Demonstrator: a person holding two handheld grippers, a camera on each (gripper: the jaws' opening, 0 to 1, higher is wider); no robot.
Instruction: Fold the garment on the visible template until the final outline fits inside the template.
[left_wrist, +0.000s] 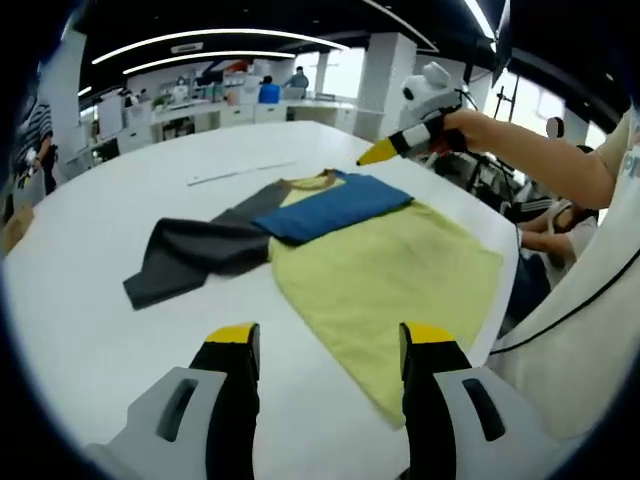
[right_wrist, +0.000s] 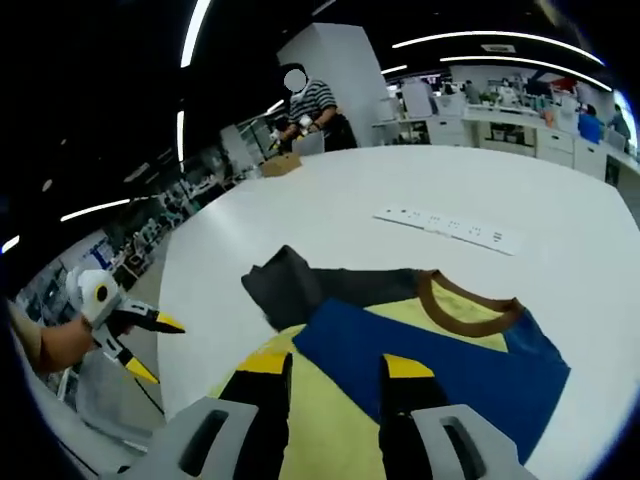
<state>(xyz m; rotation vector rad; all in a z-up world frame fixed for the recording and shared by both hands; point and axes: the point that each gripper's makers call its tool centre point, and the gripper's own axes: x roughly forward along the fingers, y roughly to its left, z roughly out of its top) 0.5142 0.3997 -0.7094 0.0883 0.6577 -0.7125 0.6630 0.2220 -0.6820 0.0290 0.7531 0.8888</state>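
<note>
Yellow cloth makes up the body of the shirt (left_wrist: 390, 275), which lies flat on the white counter (left_wrist: 100, 340). Its blue sleeve (left_wrist: 335, 208) is folded across the chest, and its grey sleeve (left_wrist: 195, 258) stretches out to the side, its end folded over. A brown collar (right_wrist: 470, 300) edges the neck.

In the left gripper view, the left hand-held gripper (left_wrist: 328, 365) hangs above the counter just short of the shirt's hem, jaws spread apart with nothing between them. The yellow body lies ahead of it and toward its right jaw; the grey sleeve lies ahead to the left. Across the shirt, near the collar end, the right hand-held gripper (left_wrist: 385, 152) shows in a person's hand (left_wrist: 465, 128), raised above the counter; its yellow tips look close together there.

In the right gripper view, the right hand-held gripper (right_wrist: 335, 375) is over the shirt, jaws apart and empty, with the blue sleeve (right_wrist: 430, 365) just beyond its tips and the collar further on. The grey sleeve (right_wrist: 300, 285) lies ahead to the left. The left hand-held gripper (right_wrist: 150, 345) appears at the left, off the counter's edge, jaws open, well apart from the shirt.

A white strip (right_wrist: 450, 228) lies on the counter beyond the collar.
</note>
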